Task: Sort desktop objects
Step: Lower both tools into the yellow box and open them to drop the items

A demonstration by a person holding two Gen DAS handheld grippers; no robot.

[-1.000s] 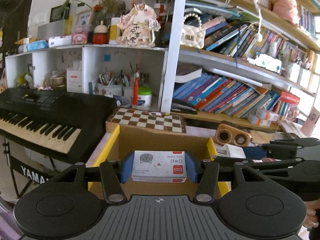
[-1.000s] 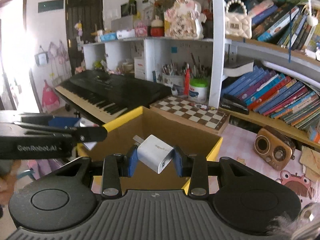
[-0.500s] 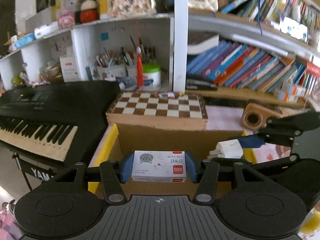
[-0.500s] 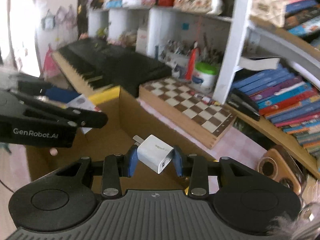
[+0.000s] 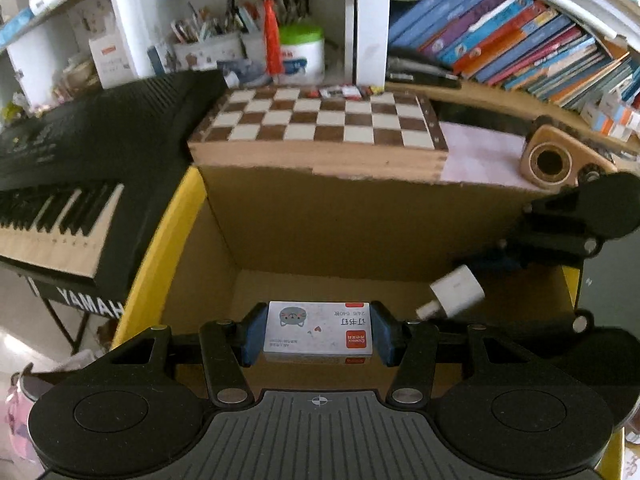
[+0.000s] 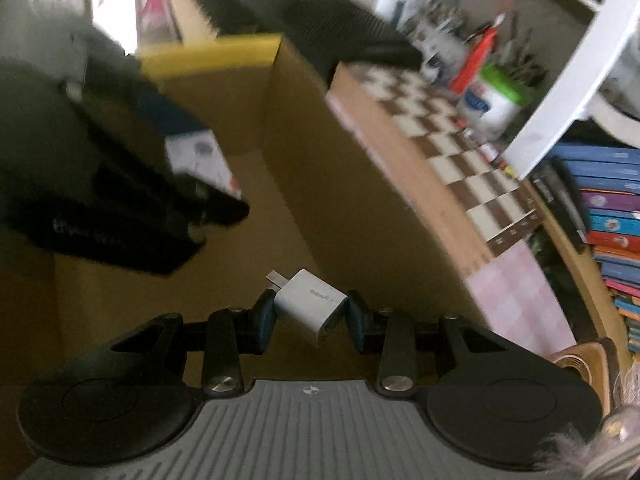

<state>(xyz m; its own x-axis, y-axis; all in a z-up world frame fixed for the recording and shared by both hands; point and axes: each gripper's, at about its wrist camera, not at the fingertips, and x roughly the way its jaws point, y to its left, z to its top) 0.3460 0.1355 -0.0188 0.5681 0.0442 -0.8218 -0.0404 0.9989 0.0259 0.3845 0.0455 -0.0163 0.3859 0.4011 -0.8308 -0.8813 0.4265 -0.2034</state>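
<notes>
Over the open cardboard box point(image 5: 304, 240), seen from the left wrist, the left tool point(image 5: 318, 334) has its blue pads closed on the short ends of a small staple box point(image 5: 318, 330), white with a cat drawing and a red label. That little carton hangs above the brown floor of the cardboard box, apart from it. It looks light and stiff, though thin card could crush under a hard squeeze; the hold across its two ends, near the middle of its height, seems sound and leaves the flat printed face level. To the right in this view the right tool point(image 5: 472, 276) reaches in over the same cardboard box with a white charger plug point(image 5: 456, 292), prongs pointing down and left. Behind the cardboard box stand a chessboard point(image 5: 320, 120) and a black keyboard point(image 5: 80, 168).

From the right wrist, where the background is blurred, the right tool point(image 6: 312, 314) is narrow and clamped on the white charger plug point(image 6: 310, 306), which sits cornerwise between the pads, prongs up and to the left. Its shell is hard, smooth plastic, likely slippery, and compact for its weight; held on slanted faces, it could twist or slide, so flat opposite sides would be the better place to take it. It is over the inside of the cardboard box point(image 6: 360, 184), not touching the floor. The left tool point(image 6: 188, 168) shows on the left, blurred, carrying the staple box point(image 6: 200, 160).
</notes>
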